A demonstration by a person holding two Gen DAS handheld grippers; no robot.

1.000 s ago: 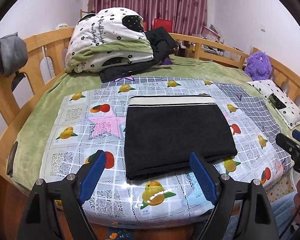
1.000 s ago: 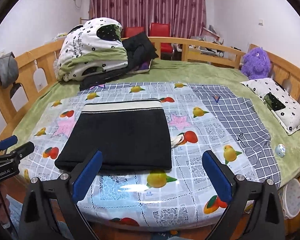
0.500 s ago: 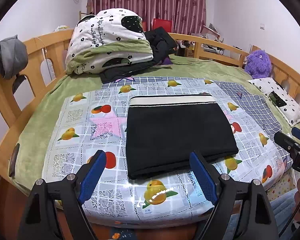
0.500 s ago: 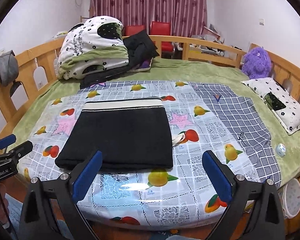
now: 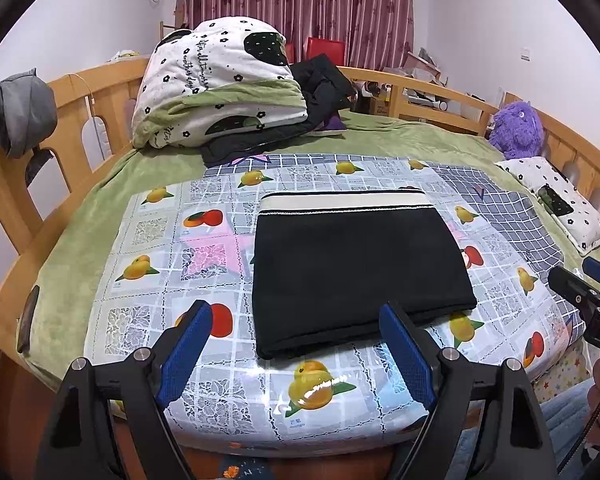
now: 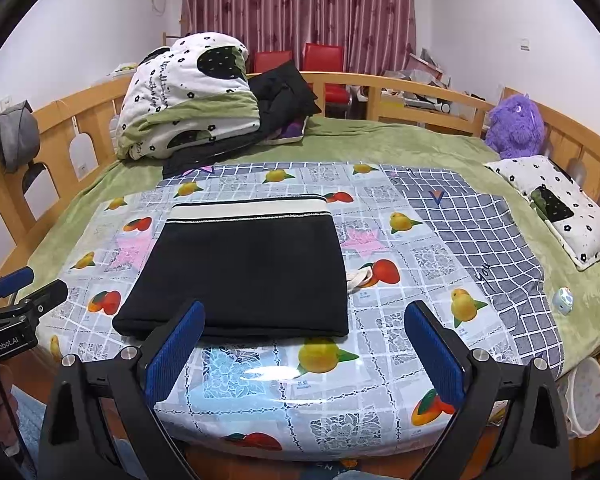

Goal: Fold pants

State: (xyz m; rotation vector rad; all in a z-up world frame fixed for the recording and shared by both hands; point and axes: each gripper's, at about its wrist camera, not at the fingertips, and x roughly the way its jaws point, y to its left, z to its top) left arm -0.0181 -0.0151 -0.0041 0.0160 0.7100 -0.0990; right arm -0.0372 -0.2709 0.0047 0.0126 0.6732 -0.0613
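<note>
The folded black pants [image 5: 356, 268] lie flat on the fruit-print cloth [image 5: 148, 240], just beyond both grippers. The left gripper [image 5: 296, 344] and right gripper [image 6: 304, 344] hover spread wide, grasping nothing.

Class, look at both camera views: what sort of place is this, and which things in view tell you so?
Most likely a home bedroom. A wooden-railed bed fills the view, with a folded quilt piled at its far end, a purple plush toy beside a small pillow, and curtains behind.

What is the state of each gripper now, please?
Left gripper: open, holding nothing.
Right gripper: open, holding nothing; the folded pants lie free.
</note>
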